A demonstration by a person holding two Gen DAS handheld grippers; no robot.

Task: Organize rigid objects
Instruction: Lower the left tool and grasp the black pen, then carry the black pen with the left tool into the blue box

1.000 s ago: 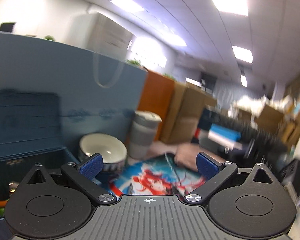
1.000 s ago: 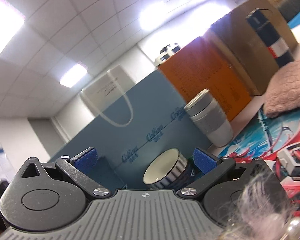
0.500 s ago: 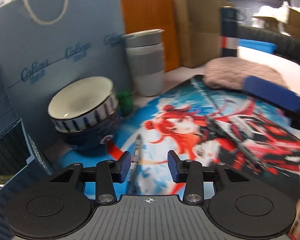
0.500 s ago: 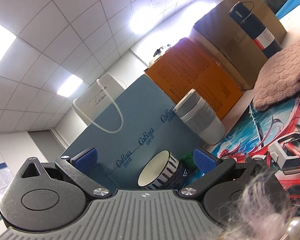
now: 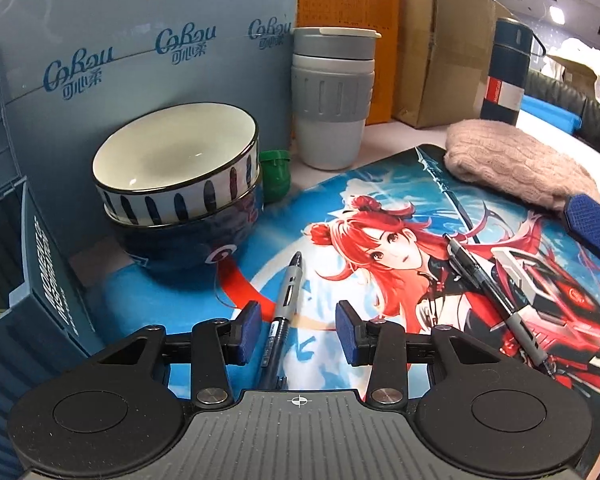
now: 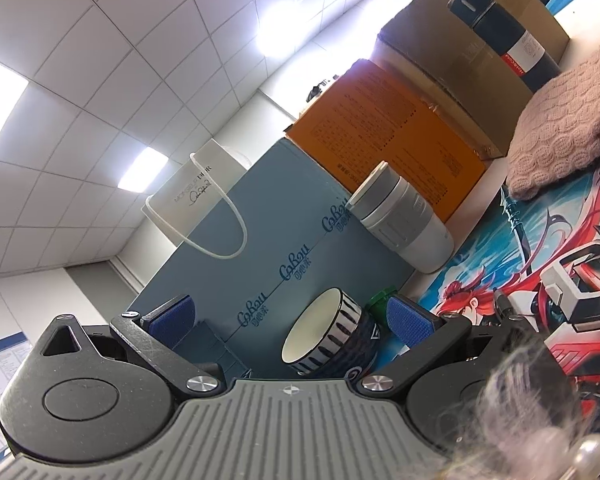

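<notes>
On the printed desk mat (image 5: 380, 200) lies a grey-and-black pen (image 5: 286, 300). My left gripper (image 5: 299, 334) hangs low over it with its jaws narrowed around the pen. The pen sits near the left pad and the pads do not press on it. A second pen (image 5: 488, 284) lies further right on the mat. A striped white bowl (image 5: 176, 168) is stacked in a dark blue bowl (image 5: 188, 240) at the mat's far left. My right gripper (image 6: 290, 317) stands open and level with nothing between its fingers. One of its blue pads (image 5: 592, 228) shows at the right edge of the left wrist view.
A grey lidded cup (image 5: 332, 100) and a small green bottle (image 5: 275, 176) stand behind the bowls. A blue paper bag (image 5: 140, 40), an orange box (image 5: 348, 8) and a cardboard box (image 5: 440, 48) line the back. A pink knitted cloth (image 5: 516, 160), a dark flask (image 5: 508, 72) and a blue box (image 5: 40, 280) are nearby.
My left gripper tipped down from facing the room and sank toward the mat, its jaws narrowing from wide to straddle the pen. The right gripper's view rolled slightly.
</notes>
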